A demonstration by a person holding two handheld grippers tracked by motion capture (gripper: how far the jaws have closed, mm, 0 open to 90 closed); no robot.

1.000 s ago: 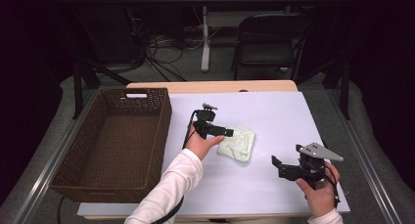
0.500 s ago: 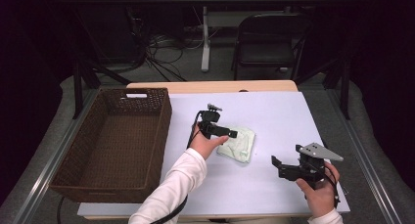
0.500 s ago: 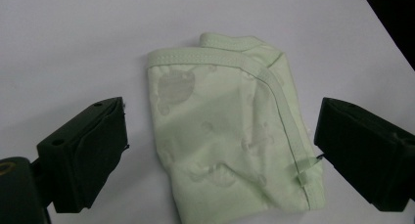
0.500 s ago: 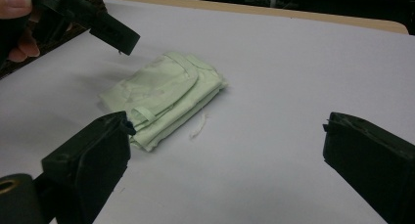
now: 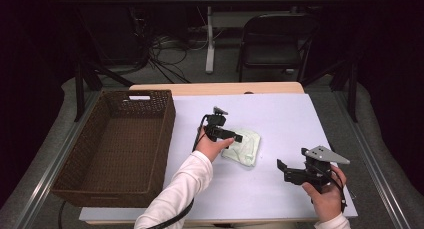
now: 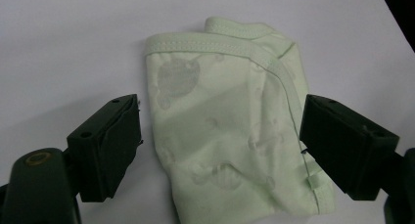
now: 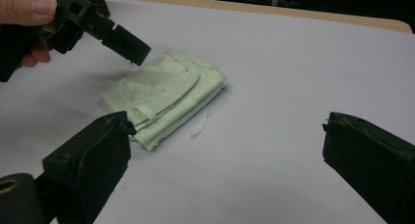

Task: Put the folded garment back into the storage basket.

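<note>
Cloth: I saw a pale green folded fabric garment (image 5: 243,145), soft, with stitched band edges and a faint printed pattern, lying flat in several layers on the table.
Table: a smooth pale lilac tabletop (image 5: 280,114) with a light wooden far edge.
Basket: a dark brown woven wicker basket (image 5: 116,148), rectangular, stood at the left of the table, well apart from the cloth.
Thread: a small whitish scrap of lint (image 7: 199,125) lay just beside the cloth.
Left gripper (image 6: 220,150): I held it over the cloth, its 2 black blocky jaws wide apart and straddling the fabric; they had just been closing a little, with the cloth between them but the pads not pressing it.
Right gripper (image 7: 227,170): I held it near the front right of the table, jaws wide apart, holding nothing, apart from the cloth.
Cloth axis: in the high view its long axis ran roughly toward and away from me, slightly tilted.
Cloth place: mid-table, right of the basket.
</note>
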